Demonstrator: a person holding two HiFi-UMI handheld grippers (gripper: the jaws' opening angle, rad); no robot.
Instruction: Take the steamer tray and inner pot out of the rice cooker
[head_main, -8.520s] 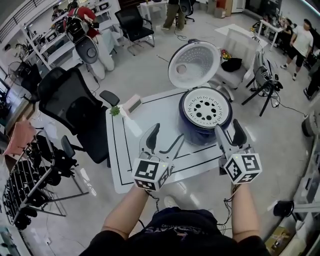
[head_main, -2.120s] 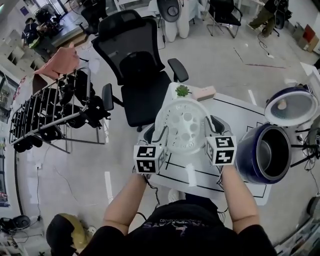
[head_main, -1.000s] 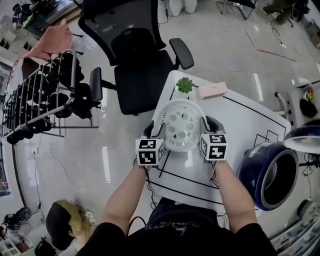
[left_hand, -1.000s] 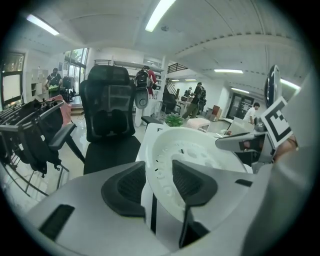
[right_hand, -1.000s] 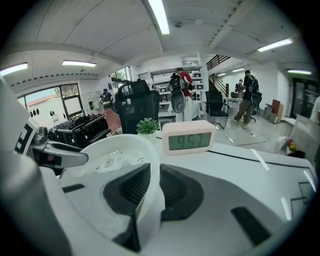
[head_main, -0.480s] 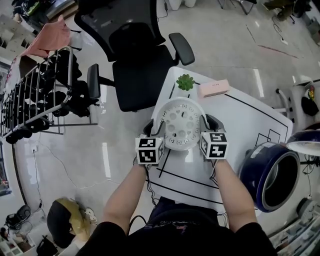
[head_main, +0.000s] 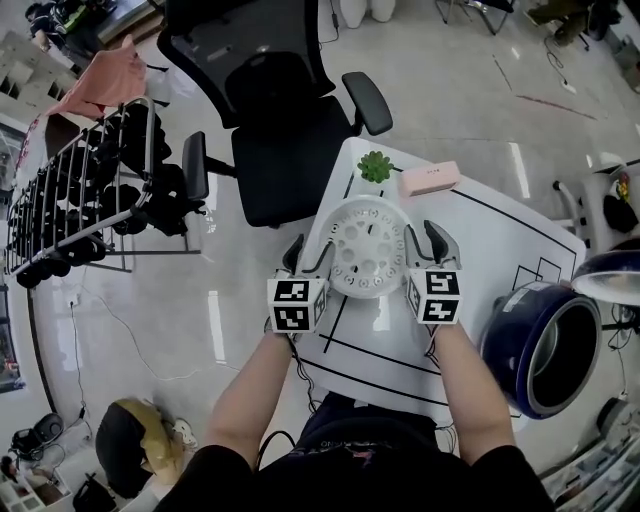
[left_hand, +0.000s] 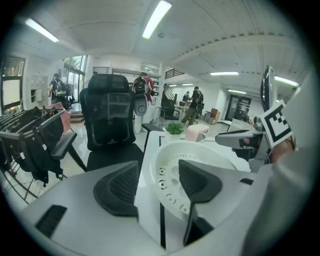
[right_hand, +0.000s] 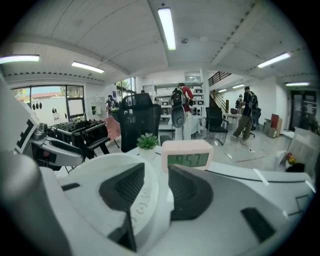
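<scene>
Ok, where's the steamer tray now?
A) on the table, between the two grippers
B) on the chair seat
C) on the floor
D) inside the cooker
A: the tray lies on the table, its rim between the opening fingers of the left gripper and the right gripper, apart from the cooker.
</scene>
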